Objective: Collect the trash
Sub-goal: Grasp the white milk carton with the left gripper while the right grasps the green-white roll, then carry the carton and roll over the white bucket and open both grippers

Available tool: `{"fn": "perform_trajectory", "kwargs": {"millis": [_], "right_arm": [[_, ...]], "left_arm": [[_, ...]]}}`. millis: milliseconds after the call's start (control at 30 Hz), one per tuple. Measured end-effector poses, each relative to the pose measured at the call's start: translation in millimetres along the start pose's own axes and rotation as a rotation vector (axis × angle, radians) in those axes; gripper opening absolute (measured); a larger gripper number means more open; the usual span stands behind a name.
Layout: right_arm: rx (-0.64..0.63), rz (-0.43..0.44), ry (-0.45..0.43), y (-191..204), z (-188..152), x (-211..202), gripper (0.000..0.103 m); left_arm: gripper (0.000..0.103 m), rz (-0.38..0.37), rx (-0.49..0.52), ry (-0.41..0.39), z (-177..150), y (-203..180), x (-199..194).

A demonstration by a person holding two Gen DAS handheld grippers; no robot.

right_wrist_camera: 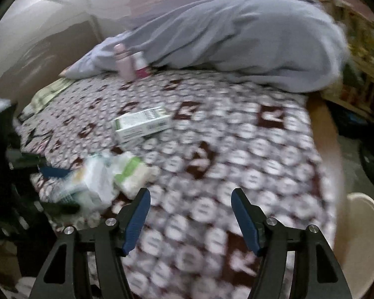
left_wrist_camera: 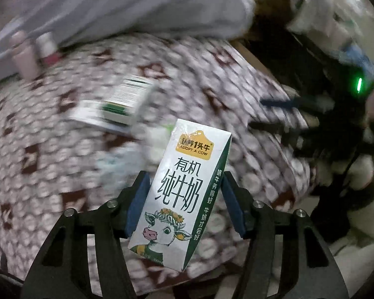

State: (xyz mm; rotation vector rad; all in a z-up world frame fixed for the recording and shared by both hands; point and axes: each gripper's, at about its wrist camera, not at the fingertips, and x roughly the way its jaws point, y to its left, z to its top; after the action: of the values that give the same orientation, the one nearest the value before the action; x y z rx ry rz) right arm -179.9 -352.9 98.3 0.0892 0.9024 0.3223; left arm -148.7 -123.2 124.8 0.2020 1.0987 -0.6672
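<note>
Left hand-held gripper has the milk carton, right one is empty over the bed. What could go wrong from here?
1. The white-and-green milk carton sits tilted between the left hand-held gripper pads; it might slip or leak.
2. The crumpled white plastic wrappers look flimsy; the open right hand-held gripper may catch the patterned brown-and-white blanket too.
3. The pink bottle beside the grey quilt may not be trash.
</note>
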Motion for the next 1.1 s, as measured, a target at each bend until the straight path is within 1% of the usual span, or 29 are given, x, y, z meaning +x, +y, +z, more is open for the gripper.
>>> {"fn": "perform_trajectory", "kwargs": {"millis": [33, 67, 167, 300, 433, 500, 533, 567, 600, 667, 767, 833, 867, 967, 1100], "right_arm": [[-0.022, 0.027, 0.009, 6.8, 3.7, 9.0, 0.065], [-0.05, 0.05, 0.02, 14.6, 6.6, 18.8, 0.065], [-0.155, 0.088, 0.054, 39.9, 17.3, 48.9, 0.065], [-0.251, 0.104, 0.107, 62.3, 24.4, 84.2, 0.067], [-0.273, 0.136, 0.153, 68.9, 23.8, 105.2, 0.066], [-0.281, 0.119, 0.163, 71.3, 19.3, 109.2, 0.044], [-0.275, 0.114, 0.159, 70.8, 17.7, 107.1, 0.042], [-0.271, 0.113, 0.152, 71.0, 17.2, 104.6, 0.035], [-0.267, 0.107, 0.136, 68.9, 16.1, 97.5, 0.033], [-0.253, 0.086, 0.099, 61.5, 13.5, 80.9, 0.032], [-0.167, 0.057, 0.028, 33.4, 7.9, 46.2, 0.032], [-0.124, 0.034, -0.002, 16.3, 3.5, 28.4, 0.032], [-0.096, 0.003, -0.023, 2.7, -1.8, 14.2, 0.032], [-0.019, -0.049, -0.064, -28.4, -12.0, -13.8, 0.032], [0.097, -0.142, -0.102, -76.7, -30.5, -49.4, 0.032]], "left_arm": [[0.057, 0.027, -0.042, -0.017, 2.4, 13.9, -8.3], [0.057, 0.039, -0.071, -0.028, 3.8, 22.7, -12.5], [0.057, 0.045, -0.168, -0.044, 5.5, 49.6, -19.0], [0.057, 0.069, -0.22, -0.056, 4.3, 66.1, -18.5], [0.057, 0.067, -0.235, -0.054, 6.4, 67.3, -10.8], [0.057, 0.064, -0.229, -0.052, 8.0, 62.2, -7.1], [0.057, 0.06, -0.223, -0.051, 10.1, 57.6, -4.2], [0.057, 0.058, -0.218, -0.052, 11.5, 53.4, -2.6], [0.057, 0.057, -0.21, -0.052, 13.3, 48.1, -0.3], [0.057, 0.049, -0.19, -0.052, 18.5, 34.8, 5.7], [0.057, 0.022, -0.162, -0.054, 28.8, 9.0, 15.0], [0.057, 0.004, -0.147, -0.056, 37.2, -8.2, 22.4], [0.057, -0.002, -0.137, -0.056, 40.8, -16.7, 25.8], [0.057, -0.017, -0.095, -0.059, 53.4, -49.1, 37.6], [0.057, -0.046, -0.035, -0.059, 71.3, -93.7, 53.8]]}}
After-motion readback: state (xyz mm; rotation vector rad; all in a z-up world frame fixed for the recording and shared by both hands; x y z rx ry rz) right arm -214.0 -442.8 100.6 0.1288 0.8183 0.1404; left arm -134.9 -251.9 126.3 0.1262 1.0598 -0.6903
